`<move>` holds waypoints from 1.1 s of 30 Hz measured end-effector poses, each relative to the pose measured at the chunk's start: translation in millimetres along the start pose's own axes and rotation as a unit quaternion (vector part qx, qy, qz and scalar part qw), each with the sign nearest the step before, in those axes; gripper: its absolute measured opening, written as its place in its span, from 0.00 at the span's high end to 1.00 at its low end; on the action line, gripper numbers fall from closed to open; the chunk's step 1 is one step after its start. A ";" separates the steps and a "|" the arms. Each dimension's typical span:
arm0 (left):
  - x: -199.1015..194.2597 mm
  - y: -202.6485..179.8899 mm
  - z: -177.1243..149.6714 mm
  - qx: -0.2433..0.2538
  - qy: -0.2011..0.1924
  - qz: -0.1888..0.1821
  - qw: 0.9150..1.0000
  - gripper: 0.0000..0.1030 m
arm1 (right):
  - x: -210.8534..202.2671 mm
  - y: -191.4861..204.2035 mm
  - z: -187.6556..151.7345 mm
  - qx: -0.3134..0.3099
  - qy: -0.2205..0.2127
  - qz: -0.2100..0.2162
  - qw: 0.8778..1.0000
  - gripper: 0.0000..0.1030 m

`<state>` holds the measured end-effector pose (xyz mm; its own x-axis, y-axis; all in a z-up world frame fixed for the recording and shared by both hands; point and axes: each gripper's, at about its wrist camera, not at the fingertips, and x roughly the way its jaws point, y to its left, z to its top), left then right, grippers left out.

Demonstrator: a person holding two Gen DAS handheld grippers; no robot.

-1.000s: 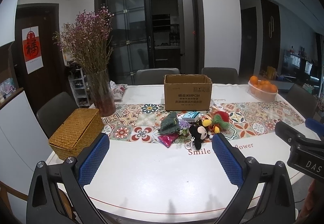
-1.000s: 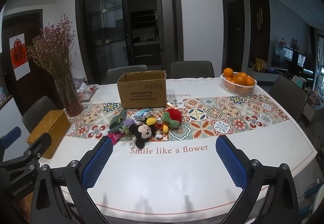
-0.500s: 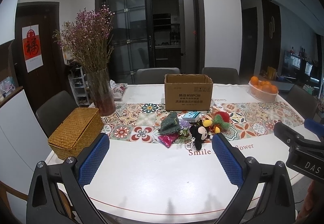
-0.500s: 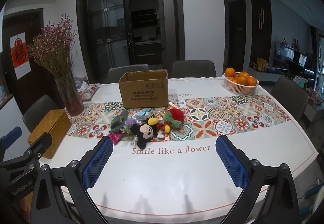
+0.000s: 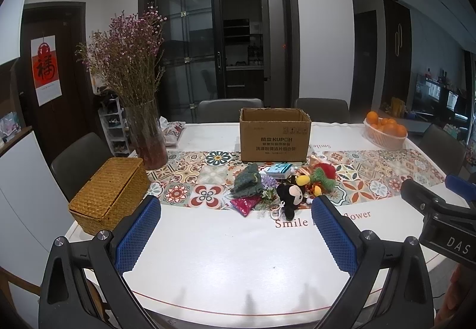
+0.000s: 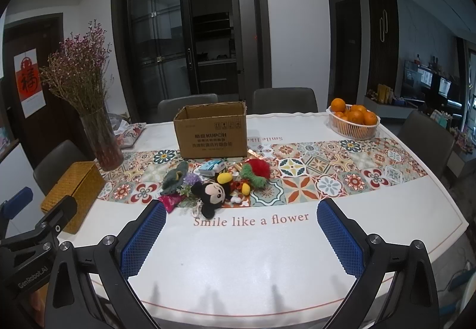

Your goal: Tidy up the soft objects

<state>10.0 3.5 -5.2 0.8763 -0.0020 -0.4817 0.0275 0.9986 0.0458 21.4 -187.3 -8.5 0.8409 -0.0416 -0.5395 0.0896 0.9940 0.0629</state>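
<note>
On the white table (image 6: 244, 254), along the near edge of the patterned runner (image 6: 327, 177), we list the following, left to right.

Woven basket (image 5: 108, 195) with its lid on, at the table's left edge. Glass vase of dried purple flowers (image 5: 147, 135), behind the basket. Cardboard box (image 6: 212, 132), open-topped, upright, printed face toward us, standing on the runner's far side.

Soft objects, heaped just in front of the box:
- Grey-green knitted piece (image 6: 175, 179), leftmost, its long axis running away from us and tilted slightly right.
- Pink pouch (image 6: 171, 201), flat, touching the knitted piece's near end.
- Purple flower sprig (image 6: 192, 182), between the knitted piece and the mouse.
- Black mouse plush (image 6: 211, 196), lying on its back; we read its long axis as near-to-far, head toward us and face turned right, yellow shoes (image 6: 223, 178) at the far end. It partly overlaps the printed words on the cloth.
- Light blue packet (image 6: 211, 167), behind the mouse, close to the box.
- Red and green fuzzy toy (image 6: 256, 172), rightmost of the heap.

Basket of oranges (image 6: 354, 121), well apart at the far right.

Left gripper (image 5: 236, 228): level, low over the near edge, aimed at the heap, blue pads (image 5: 135, 235) spread wide with nothing between them. Right gripper (image 6: 241, 231): same pose, beside the left, likewise spread wide and empty, pointing at the mouse plush.
</note>
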 end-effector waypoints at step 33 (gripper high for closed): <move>8.1 -4.1 6.1 0.004 0.007 -0.003 1.000 0.00 | 11.7 -4.9 -0.2 0.007 0.010 0.002 1.000 0.00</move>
<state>20.0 -1.0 -4.0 0.8689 -0.0073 -0.4949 0.0365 0.9981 0.0493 30.6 -192.7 -15.3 0.8302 -0.0357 -0.5563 0.0937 0.9927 0.0761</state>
